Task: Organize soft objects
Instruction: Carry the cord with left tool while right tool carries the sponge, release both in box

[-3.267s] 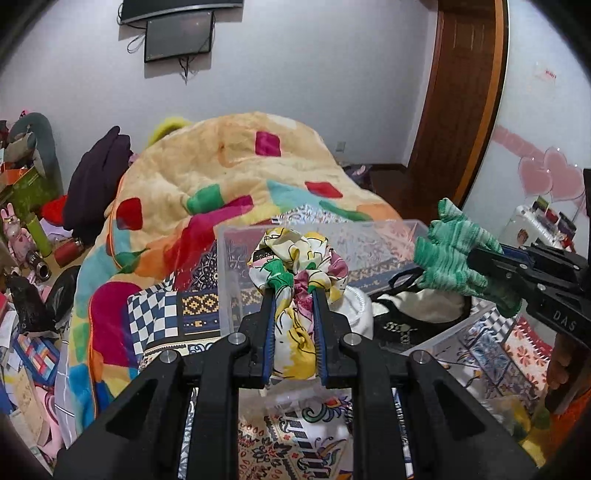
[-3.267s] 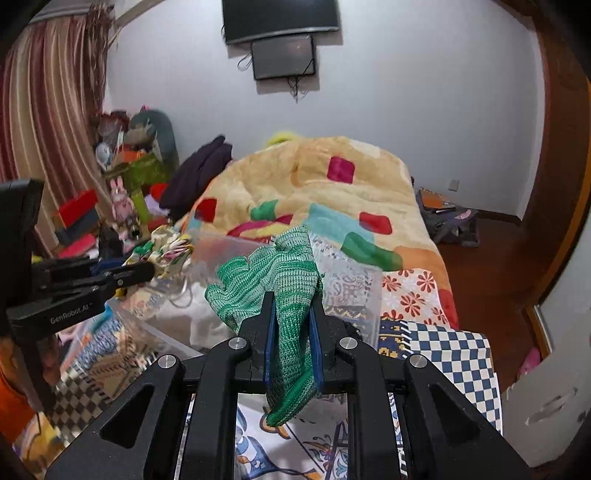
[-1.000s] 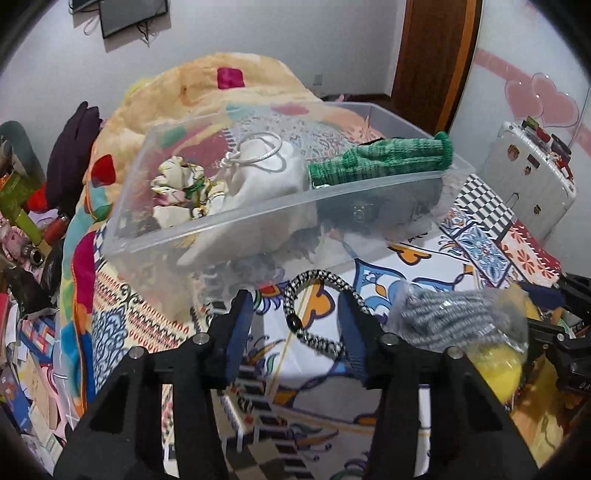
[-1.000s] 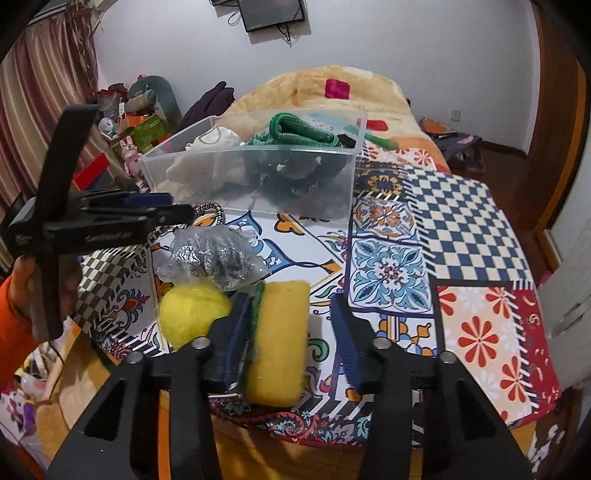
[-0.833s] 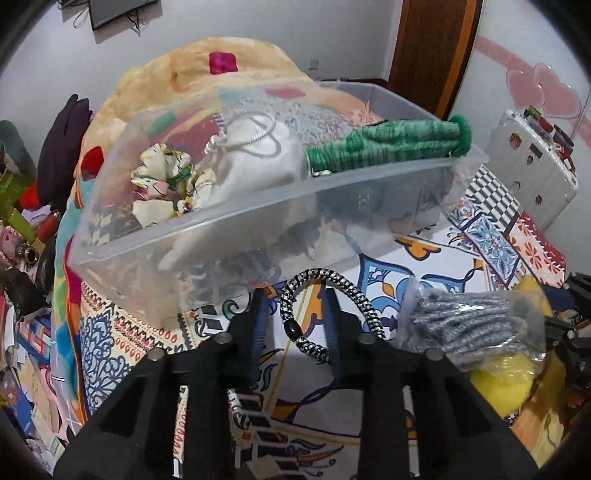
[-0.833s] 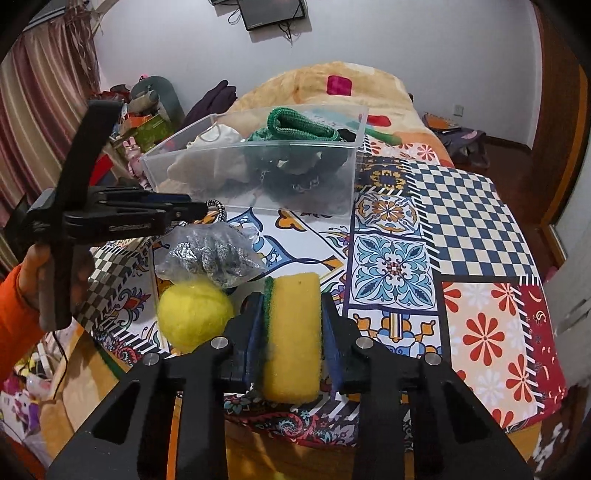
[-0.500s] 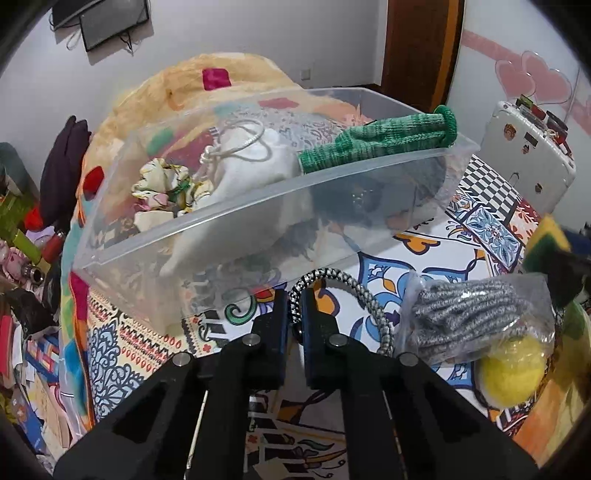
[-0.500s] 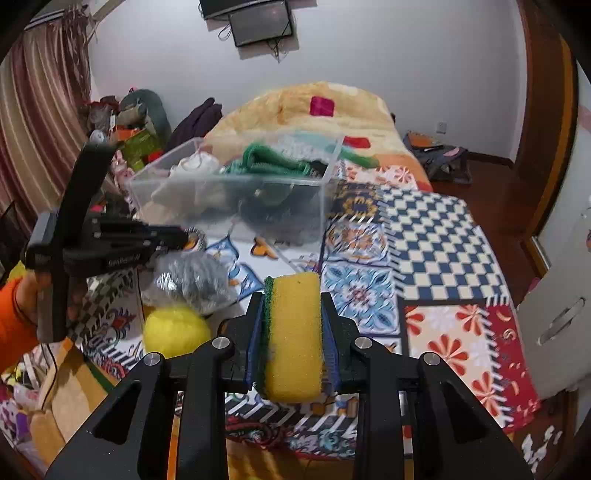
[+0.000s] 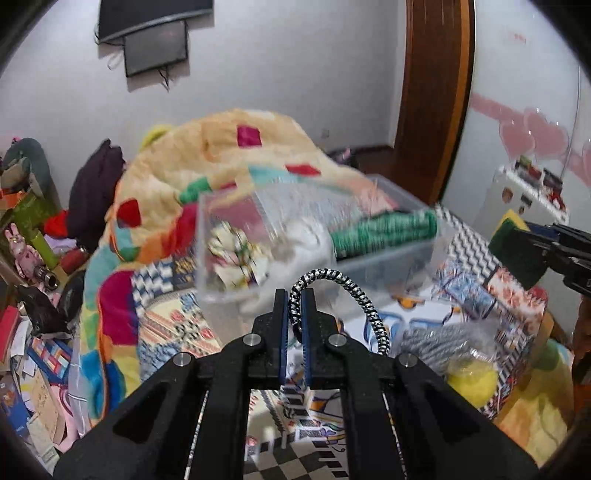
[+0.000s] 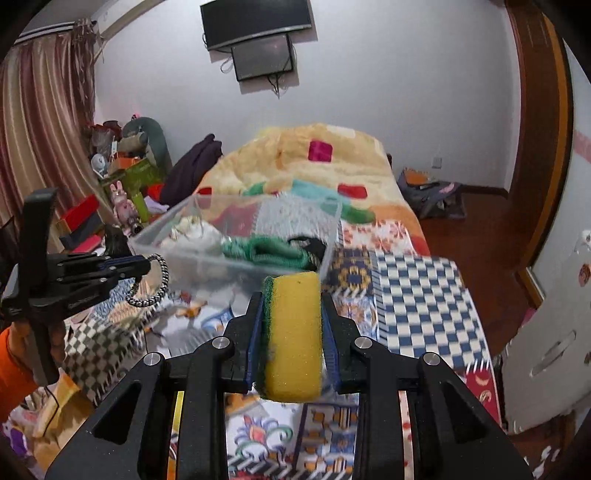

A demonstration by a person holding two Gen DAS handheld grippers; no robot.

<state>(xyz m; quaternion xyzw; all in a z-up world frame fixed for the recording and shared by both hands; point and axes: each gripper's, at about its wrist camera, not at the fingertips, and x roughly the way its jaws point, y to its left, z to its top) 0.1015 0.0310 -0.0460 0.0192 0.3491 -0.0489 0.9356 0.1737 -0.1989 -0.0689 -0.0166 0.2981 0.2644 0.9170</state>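
The left gripper (image 9: 294,302) is raised above the table, its jaws pinched on a black-and-white braided hair tie (image 9: 334,282) whose loop arcs up and droops to the right of the fingers. In the right wrist view the same tool reaches in from the left edge, held level, the loop hanging off its tip. The right gripper (image 10: 293,295) is also lifted, jaws clamped on a yellow sponge (image 10: 293,332) with a green scouring layer on its left side, the sponge standing on edge between the pads.

Beyond both grippers sits a clear plastic bin (image 9: 391,254) on the patterned tablecloth (image 10: 417,295); inside it lie a green knitted glove (image 9: 384,230), a floral scrunchie (image 9: 236,251) and white fabric. On the cloth near the left gripper rest a bagged grey item (image 9: 439,339) and a yellow ball (image 9: 471,382). Behind is a bed with a patchwork blanket (image 10: 314,158), a wall-mounted screen (image 10: 258,22), striped curtains (image 10: 44,110) and a wooden door (image 9: 436,92)
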